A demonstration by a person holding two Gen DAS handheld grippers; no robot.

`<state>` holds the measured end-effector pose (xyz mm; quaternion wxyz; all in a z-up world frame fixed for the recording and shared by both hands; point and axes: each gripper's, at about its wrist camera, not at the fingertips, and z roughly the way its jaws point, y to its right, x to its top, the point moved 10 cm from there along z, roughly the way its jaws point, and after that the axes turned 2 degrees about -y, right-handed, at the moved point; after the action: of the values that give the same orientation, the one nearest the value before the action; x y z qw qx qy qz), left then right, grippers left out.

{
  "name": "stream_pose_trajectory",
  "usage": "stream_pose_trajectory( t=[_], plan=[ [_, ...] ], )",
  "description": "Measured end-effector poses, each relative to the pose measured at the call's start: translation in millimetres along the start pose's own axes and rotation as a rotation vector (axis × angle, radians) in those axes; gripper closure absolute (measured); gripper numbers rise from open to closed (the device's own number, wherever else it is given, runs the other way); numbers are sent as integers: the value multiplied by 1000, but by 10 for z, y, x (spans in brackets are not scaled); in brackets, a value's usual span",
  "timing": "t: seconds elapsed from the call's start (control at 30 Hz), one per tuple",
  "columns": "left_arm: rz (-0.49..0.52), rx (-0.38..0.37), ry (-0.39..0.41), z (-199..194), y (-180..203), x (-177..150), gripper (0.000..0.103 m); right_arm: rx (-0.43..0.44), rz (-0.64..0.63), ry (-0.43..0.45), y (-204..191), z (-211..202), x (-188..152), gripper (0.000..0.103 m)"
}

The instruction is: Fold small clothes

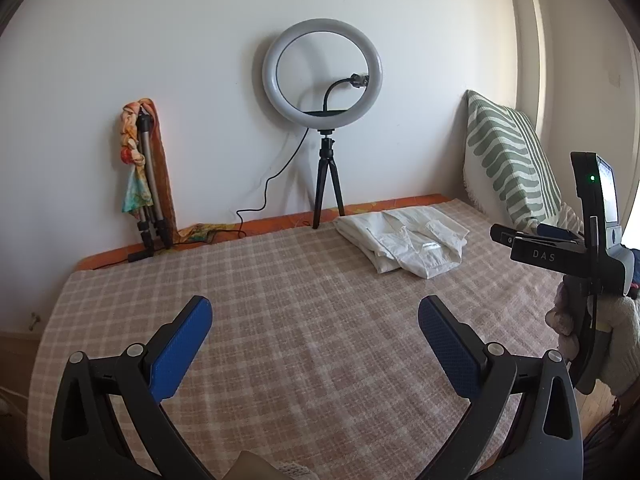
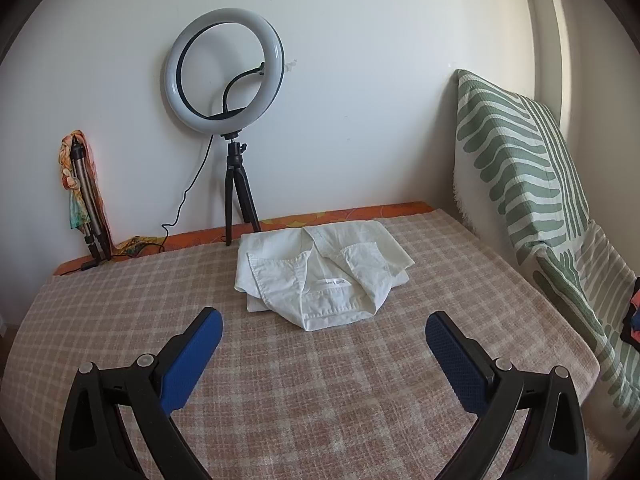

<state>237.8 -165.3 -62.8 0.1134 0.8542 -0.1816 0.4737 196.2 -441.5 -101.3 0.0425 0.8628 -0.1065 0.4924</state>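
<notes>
**Right wrist view: one white shirt lies folded, both grippers empty**

Right wrist view shows a white shirt (image 2: 320, 276) lying folded into a compact bundle on the checked bedspread (image 2: 280, 380), toward the far side of the bed and near the wall. Its collar faces the camera, with a label visible inside it, and the sleeves and sides appear tucked under. The edges are not perfectly square; the left layer sticks out a little beyond the top one. As a judgement, this garment looks essentially done, needing at most a small tidy.

The right gripper (image 2: 324, 336) hovers above the bedspread just short of the shirt, jaws spread wide and holding nothing. In the left wrist view, the left gripper (image 1: 316, 320) is likewise wide open and empty, farther from the shirt (image 1: 404, 240), which lies ahead and to its right. The right gripper's body is visible at that view's right edge.

No other loose garment lies on the bedspread in either view. Whether more small clothes wait out of frame cannot be told. A patch of dark and orange fabric (image 2: 634, 316) shows at the right edge, beside the green-patterned cushion (image 2: 520, 168), but what it is stays unclear.

A ring light (image 2: 226, 70) on a small tripod stands at the wall behind the shirt, well out of the way.
</notes>
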Motion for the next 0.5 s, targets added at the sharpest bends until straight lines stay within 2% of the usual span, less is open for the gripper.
stream_pose_trajectory(
  t=[0.5],
  plan=[
    [8, 3, -2, 1, 1, -10, 0, 4, 6, -1, -19, 2, -1, 0]
  ],
)
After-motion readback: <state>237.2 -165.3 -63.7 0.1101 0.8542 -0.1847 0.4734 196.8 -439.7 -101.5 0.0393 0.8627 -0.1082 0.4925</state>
